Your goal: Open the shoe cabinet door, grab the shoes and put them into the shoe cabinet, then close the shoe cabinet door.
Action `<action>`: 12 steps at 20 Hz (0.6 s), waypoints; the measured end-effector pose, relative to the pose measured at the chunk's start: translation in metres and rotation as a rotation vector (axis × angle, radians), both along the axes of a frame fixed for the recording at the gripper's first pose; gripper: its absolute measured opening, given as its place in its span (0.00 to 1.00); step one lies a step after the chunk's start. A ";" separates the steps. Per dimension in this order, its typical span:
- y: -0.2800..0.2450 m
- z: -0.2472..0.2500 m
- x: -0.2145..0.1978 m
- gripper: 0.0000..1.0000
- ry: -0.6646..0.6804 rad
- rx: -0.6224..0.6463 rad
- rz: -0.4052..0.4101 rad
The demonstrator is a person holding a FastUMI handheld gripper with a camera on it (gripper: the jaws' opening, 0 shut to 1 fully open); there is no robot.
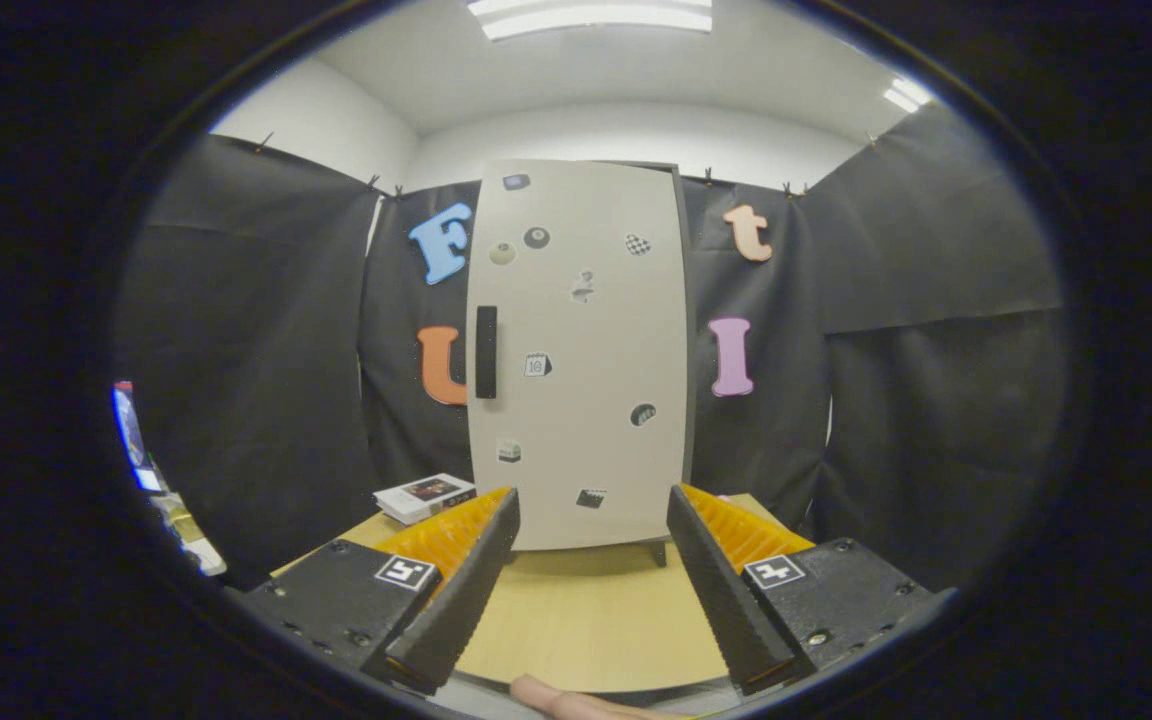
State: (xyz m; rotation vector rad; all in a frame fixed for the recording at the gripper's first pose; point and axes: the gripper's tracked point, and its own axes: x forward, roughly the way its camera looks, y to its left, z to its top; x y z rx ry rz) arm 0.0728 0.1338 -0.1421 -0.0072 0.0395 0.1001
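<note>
A tall white shoe cabinet [581, 350] stands on the wooden table straight beyond my fingers. Its door is shut, dotted with small stickers. A black vertical handle [486, 352] sits on the door's left side. My gripper [591, 515] is open, its two black fingers with orange backs spread wide, and nothing lies between them. The fingertips [508, 505] stand a little short of the cabinet's base, with bare tabletop in the gap.
The light wooden table [586, 620] runs from under the fingers to the cabinet. A flat white box [426, 496] lies on the table left of the cabinet. A fingertip of a person's hand [566, 700] shows just below the fingers. Black cloth walls surround the booth.
</note>
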 end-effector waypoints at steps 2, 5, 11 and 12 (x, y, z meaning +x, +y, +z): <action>-0.008 -0.007 -0.001 0.97 0.004 -0.001 -0.015; -0.010 -0.008 -0.004 0.97 -0.003 -0.006 -0.011; -0.023 -0.003 -0.013 0.97 -0.035 -0.022 -0.028; -0.023 -0.002 -0.015 0.97 -0.039 -0.024 -0.029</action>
